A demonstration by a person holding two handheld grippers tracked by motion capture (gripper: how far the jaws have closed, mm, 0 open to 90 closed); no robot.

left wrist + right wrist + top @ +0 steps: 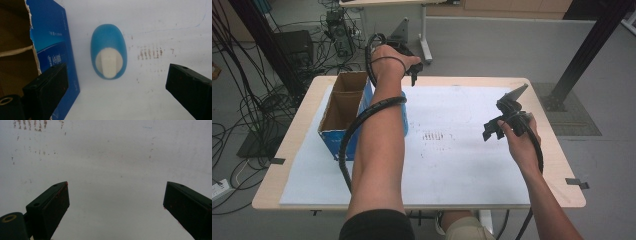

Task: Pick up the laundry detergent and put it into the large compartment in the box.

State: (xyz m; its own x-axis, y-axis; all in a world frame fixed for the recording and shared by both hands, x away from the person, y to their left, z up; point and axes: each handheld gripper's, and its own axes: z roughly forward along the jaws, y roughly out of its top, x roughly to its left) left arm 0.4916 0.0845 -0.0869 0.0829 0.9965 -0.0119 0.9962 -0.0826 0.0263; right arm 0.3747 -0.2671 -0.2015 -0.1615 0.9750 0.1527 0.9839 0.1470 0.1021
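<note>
A blue oval object [108, 45] with a white tab on it lies on the white sheet [452, 170], right beside the blue wall of an open cardboard box [52, 47]. My left gripper [117, 69] is held high above it, looking down, open and holding nothing. From above, this gripper [413, 75] sits over the table's far edge, and my forearm hides most of the blue object [405, 121]. The right gripper [492, 131] hovers over the sheet's right half, open and holding nothing. Below its jaws [116, 185] there is only bare sheet.
The blue-sided box [334, 142] stands at the table's left, with two brown compartments open upward. Reddish marks [433, 136] stain the sheet's middle. Wood table rim [562, 165] borders the sheet. Cables [242, 115] crowd the floor at left; a black post [584, 50] rises at far right.
</note>
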